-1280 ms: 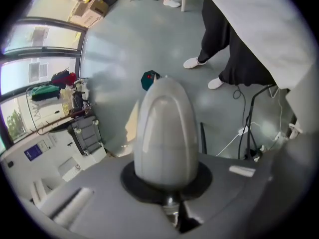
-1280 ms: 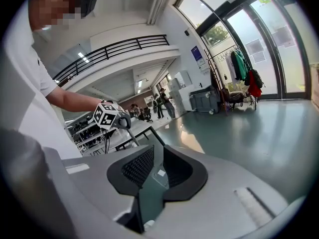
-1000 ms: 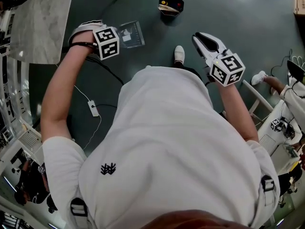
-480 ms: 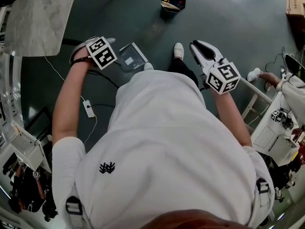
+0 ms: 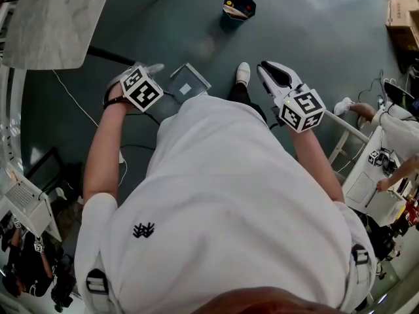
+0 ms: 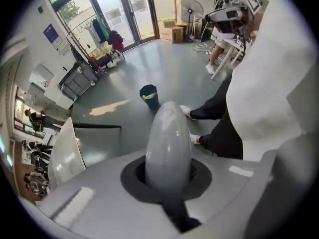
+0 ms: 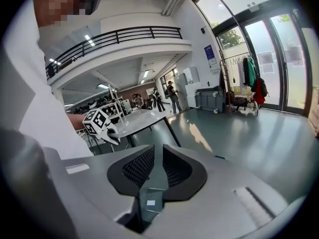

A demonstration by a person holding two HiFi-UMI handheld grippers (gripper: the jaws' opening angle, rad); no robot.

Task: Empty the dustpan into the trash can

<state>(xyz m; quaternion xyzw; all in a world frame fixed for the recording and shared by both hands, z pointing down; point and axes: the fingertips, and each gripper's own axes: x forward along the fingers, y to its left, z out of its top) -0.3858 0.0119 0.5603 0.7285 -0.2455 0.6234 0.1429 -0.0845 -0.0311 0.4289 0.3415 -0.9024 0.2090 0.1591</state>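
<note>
In the head view the dark trash can (image 5: pixel 239 6) stands on the floor at the top, with yellow and red bits inside. My left gripper (image 5: pixel 156 70) is shut on the grey handle of the dustpan (image 5: pixel 188 82), whose flat grey pan hangs just in front of my body. In the left gripper view the rounded handle (image 6: pixel 168 143) fills the jaws of that gripper (image 6: pixel 167 183), and the trash can (image 6: pixel 149 94) shows beyond it. My right gripper (image 5: pixel 268 70) (image 7: pixel 158 166) is shut with nothing in it, held to the right of my shoe (image 5: pixel 243 72).
A marble-topped table (image 5: pixel 52 21) stands at the upper left, with a cable (image 5: pixel 78 103) trailing on the floor below it. At the right are a white frame (image 5: pixel 344 129), another person (image 5: pixel 393 129) and cardboard boxes (image 5: pixel 399 12).
My left gripper and the dustpan have swung rightward and closer to my body. The table has slid left in the view as I turned. The right gripper has barely shifted.
</note>
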